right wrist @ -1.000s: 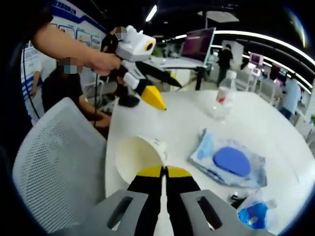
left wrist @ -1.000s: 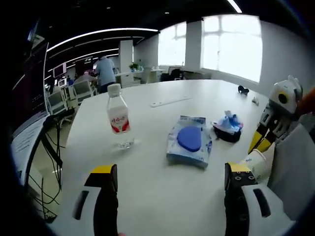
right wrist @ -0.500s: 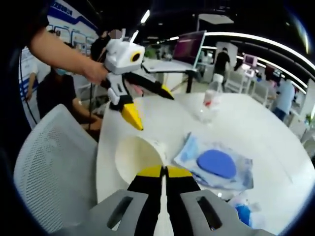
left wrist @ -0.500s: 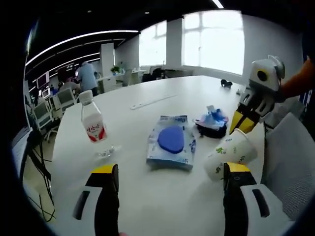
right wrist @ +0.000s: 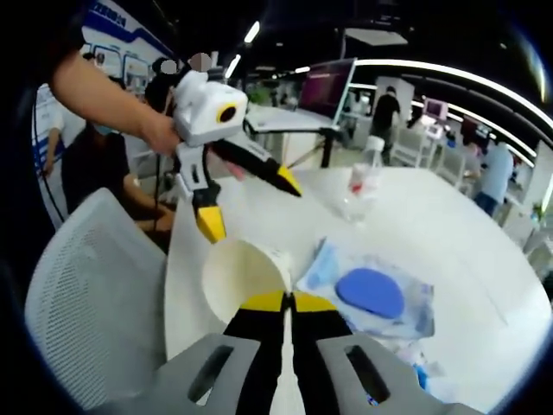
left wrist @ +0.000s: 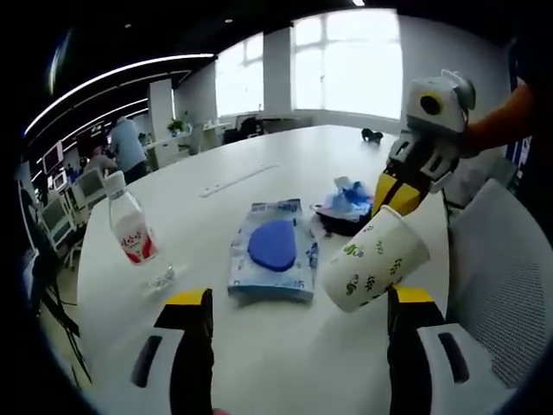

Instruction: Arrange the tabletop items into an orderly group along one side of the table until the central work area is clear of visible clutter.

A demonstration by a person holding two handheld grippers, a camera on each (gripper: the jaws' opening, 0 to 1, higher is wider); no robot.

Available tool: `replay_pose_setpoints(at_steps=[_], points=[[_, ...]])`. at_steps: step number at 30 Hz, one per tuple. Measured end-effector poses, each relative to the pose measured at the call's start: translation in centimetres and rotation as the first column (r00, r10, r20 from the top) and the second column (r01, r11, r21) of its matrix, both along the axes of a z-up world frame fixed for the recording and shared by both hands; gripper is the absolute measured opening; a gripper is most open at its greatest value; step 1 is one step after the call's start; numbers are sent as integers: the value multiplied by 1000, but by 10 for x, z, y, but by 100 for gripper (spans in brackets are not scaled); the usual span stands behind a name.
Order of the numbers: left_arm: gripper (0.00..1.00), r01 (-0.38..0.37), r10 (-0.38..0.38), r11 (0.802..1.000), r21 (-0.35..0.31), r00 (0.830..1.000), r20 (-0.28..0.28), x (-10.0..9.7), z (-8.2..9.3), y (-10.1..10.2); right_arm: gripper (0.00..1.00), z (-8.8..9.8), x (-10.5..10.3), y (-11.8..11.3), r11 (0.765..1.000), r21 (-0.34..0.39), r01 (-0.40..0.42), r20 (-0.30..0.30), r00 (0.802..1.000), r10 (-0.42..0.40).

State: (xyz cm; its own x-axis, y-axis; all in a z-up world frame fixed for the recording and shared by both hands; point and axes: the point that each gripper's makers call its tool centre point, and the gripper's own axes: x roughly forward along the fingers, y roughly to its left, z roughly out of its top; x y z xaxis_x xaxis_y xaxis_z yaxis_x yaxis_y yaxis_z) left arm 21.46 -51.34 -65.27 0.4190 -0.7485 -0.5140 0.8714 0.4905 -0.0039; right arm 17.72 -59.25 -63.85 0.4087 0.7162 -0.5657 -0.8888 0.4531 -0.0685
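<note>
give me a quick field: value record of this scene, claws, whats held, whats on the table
right claw: shut on paper cup rim, cup lifted and tilted
left claw: open, holding nothing
table: white
wet wipes pack: flat, blue lid up, mid table
water bottle: upright, on the far side of the pack from the cup
blue bag on dark item: beyond the pack
chair: white mesh, at table edge
</note>
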Motion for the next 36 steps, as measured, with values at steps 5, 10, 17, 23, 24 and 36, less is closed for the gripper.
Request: replay_pose_setpoints(at_steps=[5, 10, 17, 23, 24, 36], points=[[78, 43, -43, 999, 15, 999, 11, -6, -1, -6, 0, 4, 1, 3, 1000, 3, -4, 7, 1000, 4], [74, 79, -80, 997, 16, 997, 16, -12, -1, -12, 0, 6, 1, 5, 1000, 2, -8, 13, 1000, 8], [63, 153, -155, 988, 34, 986, 61, -19, 0, -21, 0, 10, 1, 7, 1000, 4, -11, 20, 1000, 11], [59, 194, -195, 981, 27, 979, 59, -26, 1, -28, 0, 13, 1, 9, 1000, 11, -16, 13, 1000, 16], [59, 202, -203, 979, 21, 978, 59, -27, 1, -30, 0, 14, 1, 9, 1000, 17, -15, 12, 1000, 14], [54, 250, -250, 968, 4, 967, 46, -38, 0, -45, 0, 25, 5, 13, 997, 72, 13, -14, 1000, -12]])
